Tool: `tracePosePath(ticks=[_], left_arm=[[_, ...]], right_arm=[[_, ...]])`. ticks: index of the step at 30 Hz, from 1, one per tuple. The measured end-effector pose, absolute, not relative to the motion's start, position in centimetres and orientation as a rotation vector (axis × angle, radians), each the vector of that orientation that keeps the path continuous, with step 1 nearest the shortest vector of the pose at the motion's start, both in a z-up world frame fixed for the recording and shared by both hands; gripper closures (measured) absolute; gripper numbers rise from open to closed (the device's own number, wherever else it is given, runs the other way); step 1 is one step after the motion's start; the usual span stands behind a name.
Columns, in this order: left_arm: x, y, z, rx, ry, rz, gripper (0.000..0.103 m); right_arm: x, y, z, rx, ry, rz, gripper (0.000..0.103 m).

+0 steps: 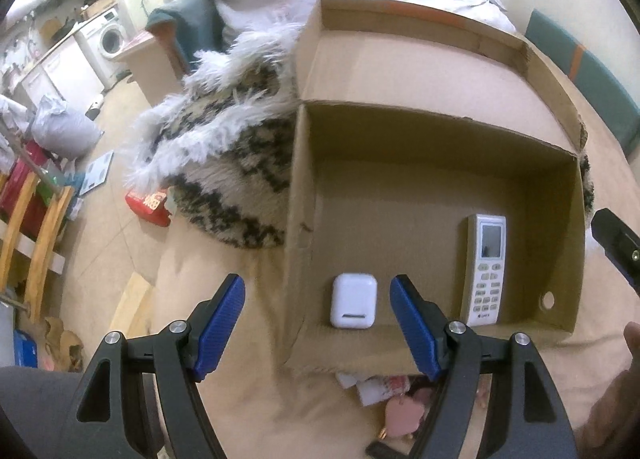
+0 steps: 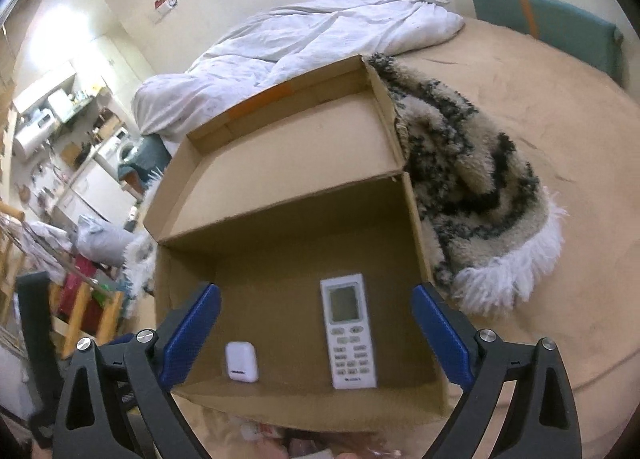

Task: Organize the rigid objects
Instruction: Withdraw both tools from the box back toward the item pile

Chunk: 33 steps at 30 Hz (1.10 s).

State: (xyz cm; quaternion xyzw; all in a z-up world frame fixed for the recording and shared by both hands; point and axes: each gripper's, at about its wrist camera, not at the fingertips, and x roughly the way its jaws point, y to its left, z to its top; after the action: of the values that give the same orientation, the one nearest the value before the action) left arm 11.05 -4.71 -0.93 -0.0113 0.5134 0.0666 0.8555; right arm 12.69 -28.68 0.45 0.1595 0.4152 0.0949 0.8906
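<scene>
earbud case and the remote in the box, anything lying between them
Nothing: between the white earbud case and the remote only bare cardboard floor of the box shows, clearest in the right wrist view.

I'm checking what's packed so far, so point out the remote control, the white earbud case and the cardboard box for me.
remote control (image 2: 347, 333): right wrist view, on its upper button rows.
white earbud case (image 1: 353, 301): left wrist view, middle of its lid face.
cardboard box (image 2: 280, 163): right wrist view, bare inside of the open lid.

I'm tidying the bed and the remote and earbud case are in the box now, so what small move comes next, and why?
Probably draw both open, empty grippers back toward the leftover items lying just outside the cardboard box. The remote and earbud case already rest inside, untouched.
</scene>
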Motion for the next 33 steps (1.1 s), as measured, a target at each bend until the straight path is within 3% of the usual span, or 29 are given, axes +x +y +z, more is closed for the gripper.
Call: tracePosePath(ticks=[12,33], left_arm=[[5.8,-1.1,-0.7,-0.068,1.055,0.125,0.03],[3.0,-0.9,-3.0,-0.042,1.066,0.071,0.03]], right_arm=[[7.8,-26.5,-0.1,0.18,0.828,0.106,0.0],[1.6,-25.9,-3.6,0.258,0.968,0.094,0.0]])
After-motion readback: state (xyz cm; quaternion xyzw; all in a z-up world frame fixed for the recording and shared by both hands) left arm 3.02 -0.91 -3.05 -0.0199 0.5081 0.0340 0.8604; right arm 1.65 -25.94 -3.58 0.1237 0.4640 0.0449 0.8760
